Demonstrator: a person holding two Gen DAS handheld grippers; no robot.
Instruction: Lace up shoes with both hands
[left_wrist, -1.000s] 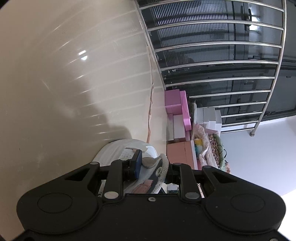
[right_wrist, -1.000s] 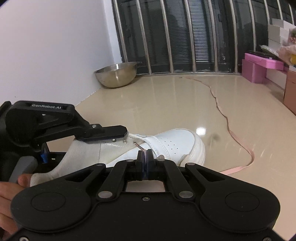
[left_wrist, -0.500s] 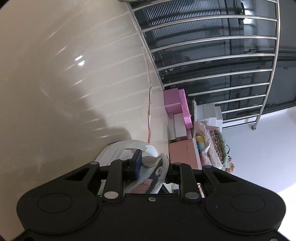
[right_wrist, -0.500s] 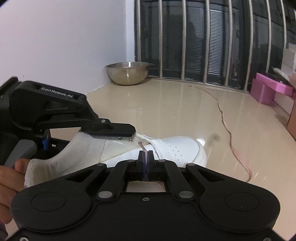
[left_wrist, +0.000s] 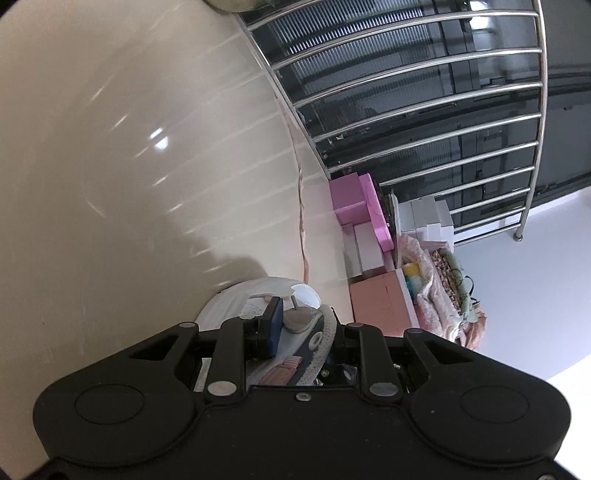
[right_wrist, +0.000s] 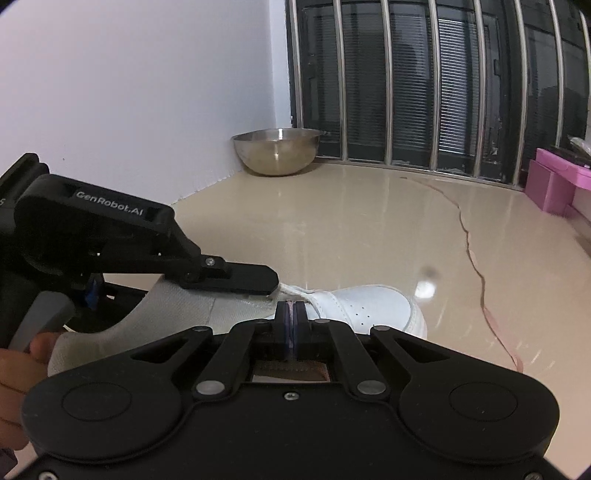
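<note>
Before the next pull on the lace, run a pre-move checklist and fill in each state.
1. Right gripper shut on the pink lace: ok, a thin pink strip shows between the closed pads.
2. Left gripper gripping the shoe's collar: ok, the shoe's edge sits between its fingers.
3. White shoe resting on the floor: ok.
4. Lace threaded through the eyelet: cannot tell, the left gripper's finger hides that spot.
5. Loose lace free of snags: ok, it trails across open floor toward the window bars.
6. Steel bowl out of the way: ok, it sits in the far corner.
</note>
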